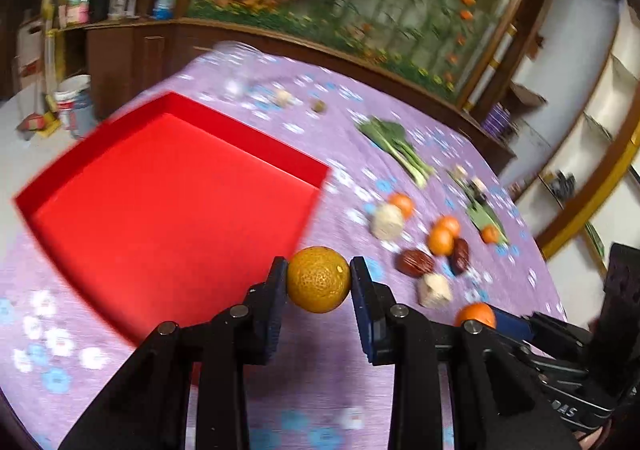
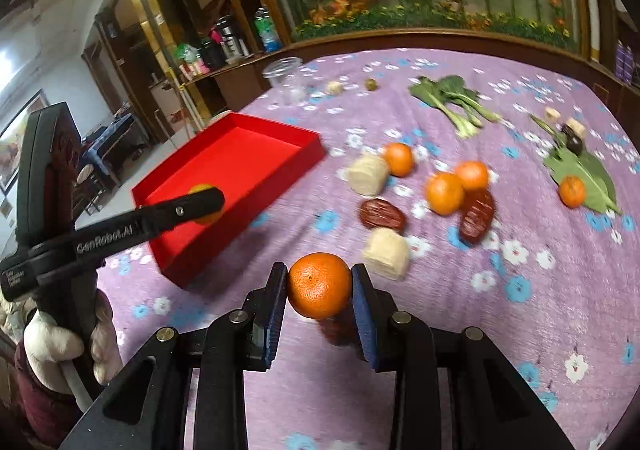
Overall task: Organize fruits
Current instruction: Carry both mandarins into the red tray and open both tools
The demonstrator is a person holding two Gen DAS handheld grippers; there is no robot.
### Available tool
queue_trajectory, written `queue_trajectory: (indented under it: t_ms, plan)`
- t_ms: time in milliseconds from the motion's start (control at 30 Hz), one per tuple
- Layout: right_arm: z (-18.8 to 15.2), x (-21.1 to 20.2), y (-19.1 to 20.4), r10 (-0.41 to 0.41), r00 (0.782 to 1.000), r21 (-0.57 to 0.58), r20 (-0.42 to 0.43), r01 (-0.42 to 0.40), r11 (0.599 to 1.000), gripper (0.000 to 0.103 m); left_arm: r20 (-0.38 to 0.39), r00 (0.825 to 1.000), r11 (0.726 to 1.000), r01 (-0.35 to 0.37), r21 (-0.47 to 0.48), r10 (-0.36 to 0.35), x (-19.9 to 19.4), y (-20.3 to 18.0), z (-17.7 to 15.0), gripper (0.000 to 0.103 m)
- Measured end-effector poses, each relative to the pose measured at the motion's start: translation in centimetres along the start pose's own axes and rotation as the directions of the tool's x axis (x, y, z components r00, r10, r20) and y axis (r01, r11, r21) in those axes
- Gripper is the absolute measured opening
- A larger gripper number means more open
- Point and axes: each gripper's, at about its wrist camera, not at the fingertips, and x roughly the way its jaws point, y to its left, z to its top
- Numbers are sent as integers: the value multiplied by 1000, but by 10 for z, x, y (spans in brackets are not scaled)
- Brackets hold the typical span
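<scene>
I have a fruit clamped in each gripper. The left gripper grasps a yellow-orange citrus across its widest girth, one blue ribbed pad on each side; its skin is coarsely dimpled, duller and greener than the others. The right gripper grips a bright orange mandarin the same way, its peel smoother and glossier, with a small stem dimple facing me.

I judge both fruits light, round and slightly yielding: a loose peel over soft flesh, so a hard squeeze would bruise or burst them, while a weak one lets the ball roll out between flat pads. The equator hold I have looks right; the ribbed pads should supply the friction.

From the right wrist view, the left fingers sit over the near end of the red tray, with the yellow fruit above its floor. The tray is a shallow rigid rectangle with thin upright walls and a smooth bare floor, so a dropped fruit would probably roll.

Beyond my right fingers, on the purple flowered cloth covering the bench, lie more mandarins, wrinkled dark red dates, pale crumbly-looking blocks and leafy greens. The cloth looks soft and napped.
</scene>
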Motion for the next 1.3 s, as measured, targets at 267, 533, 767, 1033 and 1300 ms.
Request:
queue_trajectory:
  t_ms: [267,533,767,1033,1300]
  plan:
    - [31,29,59,151,988,-43,-34,-152,987,35,54,987,982,-144,-120,152,-16,67,9,30]
    - [54,92,109,200,973,-70,-112,-209,976,36,41,981,964,-177,-200,189,-11,108,10,31]
    - [51,131,132,144,977,-115,-160,-164,980,38,71,984,955,-139,-264,162,-18,128,7,47]
    - [50,118,130,141,985,-108,-103,-152,983,57,120,981,939,-103,-329,150,-40,138,7,54]
    - [40,63,77,119,993,17,0,-119,993,59,160,977,948,-85,-307,139,-58,115,7,57]
